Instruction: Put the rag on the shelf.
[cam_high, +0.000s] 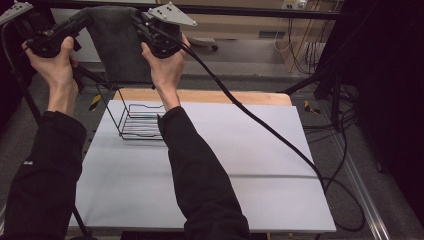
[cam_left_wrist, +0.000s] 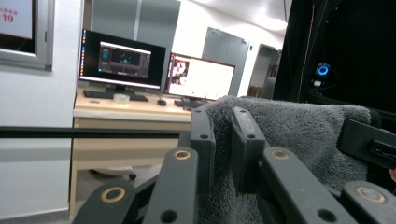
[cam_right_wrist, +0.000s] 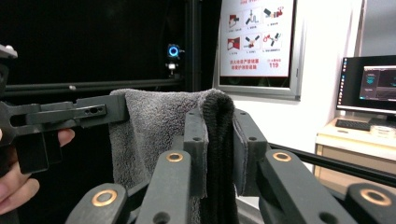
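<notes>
While both tools pinch the grey towel (cam_high: 117, 40), the wire basket (cam_high: 142, 122) holds nothing.

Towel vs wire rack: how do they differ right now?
The towel is soft grey cloth held up in the air beyond the table; the wire rack is rigid black wire sitting on the white table sheet. The towel is pinched by the left gripper and right gripper; the wire rack is untouched.

Towel (cam_high: 117, 42) held up between left gripper (cam_high: 82, 21) and right gripper (cam_high: 139, 22), behind the table (cam_high: 210, 165), wire basket (cam_high: 137, 122) on the table's back left part, below the towel.
</notes>
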